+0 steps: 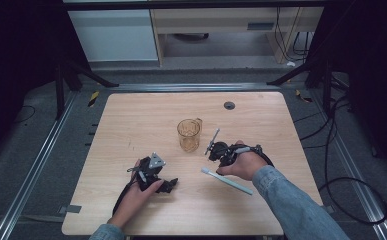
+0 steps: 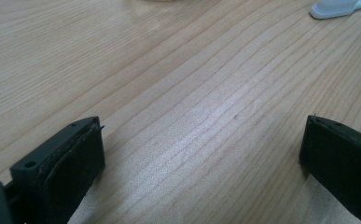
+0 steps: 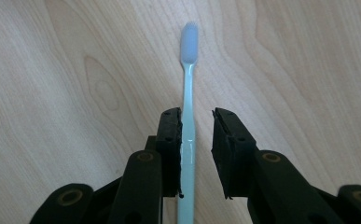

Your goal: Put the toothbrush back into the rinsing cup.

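Toothbrush (image 3: 188, 126) handle runs off the bottom edge of the right gripper view; one jaw touches it, the other stands clear | in the left gripper view its white head (image 2: 333, 9) is cropped at the top-right corner | high view: the hand (image 1: 246, 165) hides the handle's middle; right gripper (image 1: 220, 152) jaws too small to read
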`<state>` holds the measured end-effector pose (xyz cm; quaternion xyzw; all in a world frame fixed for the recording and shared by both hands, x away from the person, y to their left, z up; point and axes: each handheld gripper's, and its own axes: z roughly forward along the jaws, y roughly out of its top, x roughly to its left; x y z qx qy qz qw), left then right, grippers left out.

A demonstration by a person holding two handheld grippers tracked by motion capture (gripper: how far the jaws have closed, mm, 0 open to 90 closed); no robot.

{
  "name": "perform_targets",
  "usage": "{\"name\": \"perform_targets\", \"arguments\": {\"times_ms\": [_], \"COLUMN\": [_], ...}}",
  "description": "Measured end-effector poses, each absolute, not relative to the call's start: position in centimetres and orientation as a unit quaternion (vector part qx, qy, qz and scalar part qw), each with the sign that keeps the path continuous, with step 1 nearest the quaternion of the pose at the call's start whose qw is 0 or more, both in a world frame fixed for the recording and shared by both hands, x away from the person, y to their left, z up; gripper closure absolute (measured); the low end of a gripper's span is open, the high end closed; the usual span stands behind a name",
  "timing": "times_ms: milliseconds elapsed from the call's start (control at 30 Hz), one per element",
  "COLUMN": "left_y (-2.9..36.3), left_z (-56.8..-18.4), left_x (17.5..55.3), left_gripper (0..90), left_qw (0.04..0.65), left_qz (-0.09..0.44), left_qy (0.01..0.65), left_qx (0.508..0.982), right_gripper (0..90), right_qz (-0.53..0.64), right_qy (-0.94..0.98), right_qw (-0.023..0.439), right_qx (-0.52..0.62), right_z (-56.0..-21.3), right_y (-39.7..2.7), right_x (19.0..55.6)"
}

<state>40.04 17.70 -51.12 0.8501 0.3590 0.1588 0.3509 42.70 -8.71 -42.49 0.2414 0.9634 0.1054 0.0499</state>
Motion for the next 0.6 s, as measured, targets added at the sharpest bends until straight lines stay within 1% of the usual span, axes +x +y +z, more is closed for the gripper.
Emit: {"name": "perform_targets", "arguments": {"times_ms": [133,267,600], "left_y": [17.7,17.7,17.7], "left_z": [-51.1,-51.1,-51.1], "left_x": [40.0,40.0,40.0], "left_gripper": [0.0,0.0,0.0], "left_qw": [0.351,0.351,0.351], "left_qz": [0.159,0.159,0.159], "left_qy": [0.359,0.359,0.359], "left_qx": [0.850,0.850,0.850], "right_gripper": [70.5,66.3,66.5], "right_qz": [0.097,0.092,0.079], "right_qy": [0.964,0.963,0.963], "right_qw": [0.038,0.030,0.020], "right_qx": [0.245,0.251,0.257], "right_z": [-43.3,-43.8,-44.8], "right_y": [-8.8,-9.0,-9.1], "right_x": [42.5,42.5,42.7]}}
